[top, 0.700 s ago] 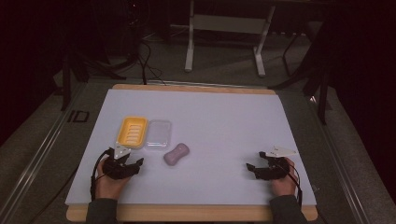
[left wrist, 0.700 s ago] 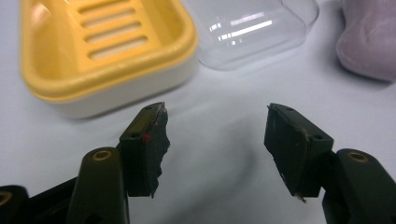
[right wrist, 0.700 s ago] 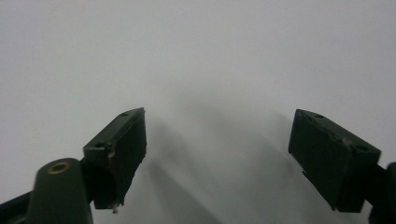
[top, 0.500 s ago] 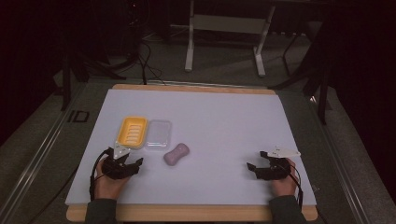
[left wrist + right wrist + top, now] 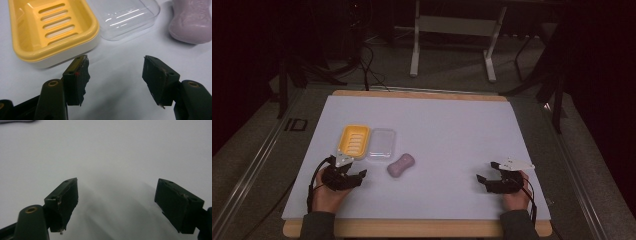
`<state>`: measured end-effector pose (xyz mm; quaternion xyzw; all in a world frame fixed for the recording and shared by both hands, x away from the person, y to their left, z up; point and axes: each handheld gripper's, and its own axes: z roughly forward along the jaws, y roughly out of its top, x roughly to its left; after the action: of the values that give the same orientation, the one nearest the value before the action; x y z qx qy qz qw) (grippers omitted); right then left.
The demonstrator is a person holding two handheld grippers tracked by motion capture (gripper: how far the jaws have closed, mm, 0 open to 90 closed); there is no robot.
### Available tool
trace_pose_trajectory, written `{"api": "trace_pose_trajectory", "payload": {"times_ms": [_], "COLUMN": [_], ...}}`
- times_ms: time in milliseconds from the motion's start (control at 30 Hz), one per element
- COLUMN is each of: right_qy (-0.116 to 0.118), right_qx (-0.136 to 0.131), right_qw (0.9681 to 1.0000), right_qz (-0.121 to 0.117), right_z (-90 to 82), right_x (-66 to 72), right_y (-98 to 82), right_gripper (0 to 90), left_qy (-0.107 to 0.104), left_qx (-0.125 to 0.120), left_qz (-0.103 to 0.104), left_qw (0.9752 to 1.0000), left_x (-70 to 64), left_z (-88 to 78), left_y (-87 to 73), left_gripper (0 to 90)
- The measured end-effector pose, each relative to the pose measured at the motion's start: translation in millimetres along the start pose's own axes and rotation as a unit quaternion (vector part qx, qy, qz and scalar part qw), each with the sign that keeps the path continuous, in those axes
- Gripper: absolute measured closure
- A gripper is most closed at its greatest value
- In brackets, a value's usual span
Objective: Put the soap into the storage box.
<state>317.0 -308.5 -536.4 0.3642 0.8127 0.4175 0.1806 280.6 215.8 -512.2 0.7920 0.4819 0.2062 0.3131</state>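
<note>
A yellow slotted soap dish lies at the mat's left, with a clear plastic lid beside it on its right. To the right of the lid, and nearer to me, lies a lilac bar of soap. My left gripper rests low just short of the dish and lid; its jaws are open and nothing is between them. My right gripper sits far to the right over bare mat, jaws wide open and holding nothing.
A white mat covers a wooden board whose edge runs along the front. Dark floor, cables and a metal stand lie beyond the far edge. Bare mat stretches between the soap and the right gripper.
</note>
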Motion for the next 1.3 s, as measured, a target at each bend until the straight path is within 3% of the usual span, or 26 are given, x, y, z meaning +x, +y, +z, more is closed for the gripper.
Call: {"api": "trace_pose_trajectory", "payload": {"times_ms": [233, 800, 1300], "right_qy": [-0.002, -0.007, -0.007], "right_qx": [0.004, -0.002, -0.011], "right_qw": [1.0, 1.0, 0.9999], "right_qz": [-0.004, -0.006, -0.001], "right_z": [0.9, -0.5, -1.9], "right_x": [0.8, 1.5, 1.0], "right_y": [0.3, -0.1, -0.8], "right_gripper": [18.7, 18.6, 18.2], "left_qy": [-0.008, -0.023, -0.024], "left_qx": [0.007, 0.014, 0.023], "left_qz": [0.018, 0.037, 0.07], "left_qw": [0.9998, 0.999, 0.997], "left_x": [0.9, 0.6, -12.5], "left_z": [-0.8, 4.1, 4.0], "left_y": [13.4, 37.0, 58.0], "left_gripper": [38.6, 37.4, 36.7]}}
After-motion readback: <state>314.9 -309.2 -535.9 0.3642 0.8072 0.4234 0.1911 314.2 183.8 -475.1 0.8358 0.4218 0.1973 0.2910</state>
